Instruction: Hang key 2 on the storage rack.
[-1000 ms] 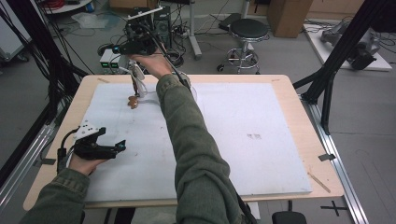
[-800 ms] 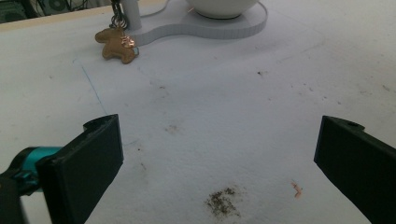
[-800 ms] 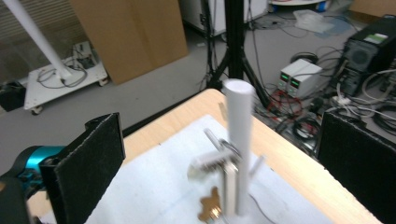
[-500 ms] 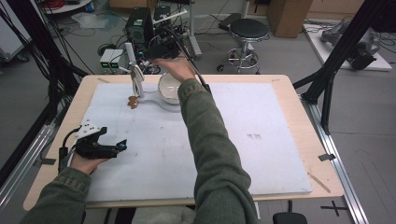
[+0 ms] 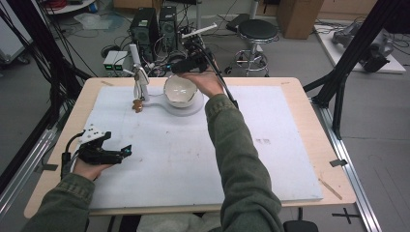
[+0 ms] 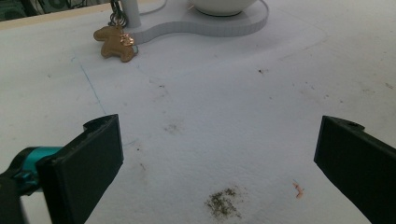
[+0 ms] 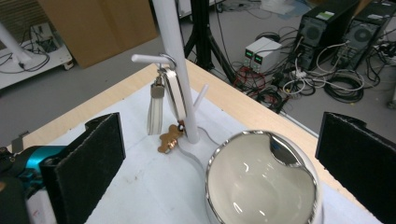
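Keys on a ring (image 7: 161,105) hang from a short peg of the white stand (image 7: 176,70) at the far left part of the table (image 5: 300,104), with a small brown charm (image 6: 115,43) dangling low enough to rest on the white mat (image 5: 193,159) beside the stand's foot. The right gripper (image 5: 193,60) hovers at the far edge of the table, above and just behind the shiny white bowl (image 5: 180,92) that sits on the stand's base; its jaws are spread wide with nothing between them. In the right gripper view the keys lie ahead and toward the left jaw, with the bowl directly below and between the jaws, so the hanging bunch is off to one side of the line of reach, not centred. The bunch's long axis runs straight down, parallel to the post and close against it. The left gripper (image 5: 104,152) rests low on the mat near the front left, also spread and empty, well apart from the stand. The right hand is clearly the nearer one, and my guess is that any grasp of the keys would need it to swing leftward and line its jaws up across that vertical bunch.
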